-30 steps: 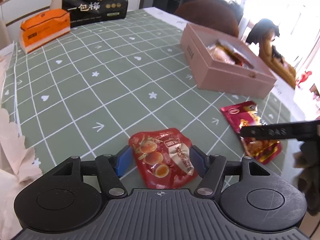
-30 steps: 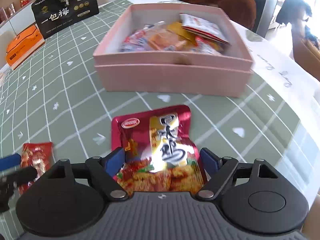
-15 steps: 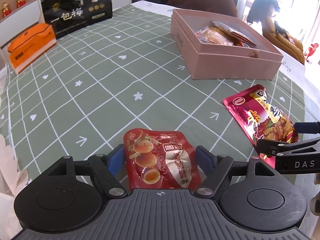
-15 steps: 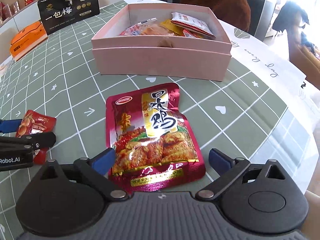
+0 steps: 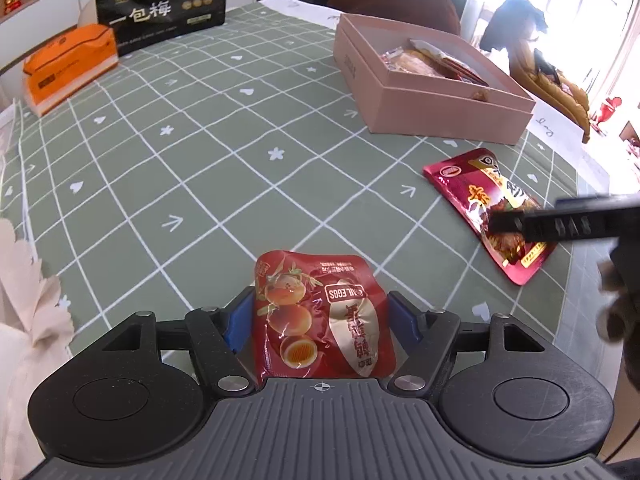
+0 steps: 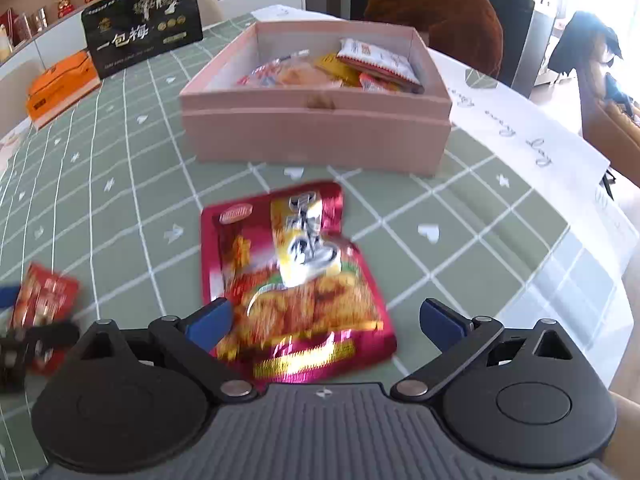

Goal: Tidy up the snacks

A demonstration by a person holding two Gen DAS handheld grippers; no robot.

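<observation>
Jaws straddling packets; pink box (image 6: 316, 136) beyond, black bag (image 5: 160, 4) behind

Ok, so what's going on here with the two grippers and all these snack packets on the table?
A person is sorting snacks with a gripper in each hand. The left gripper brackets a red quail egg packet, its pads at the packet's edges. The right gripper is open around a dark red foil packet lying on the green tablecloth. Neither packet is in the pink box yet, which already holds several snacks.
</observation>
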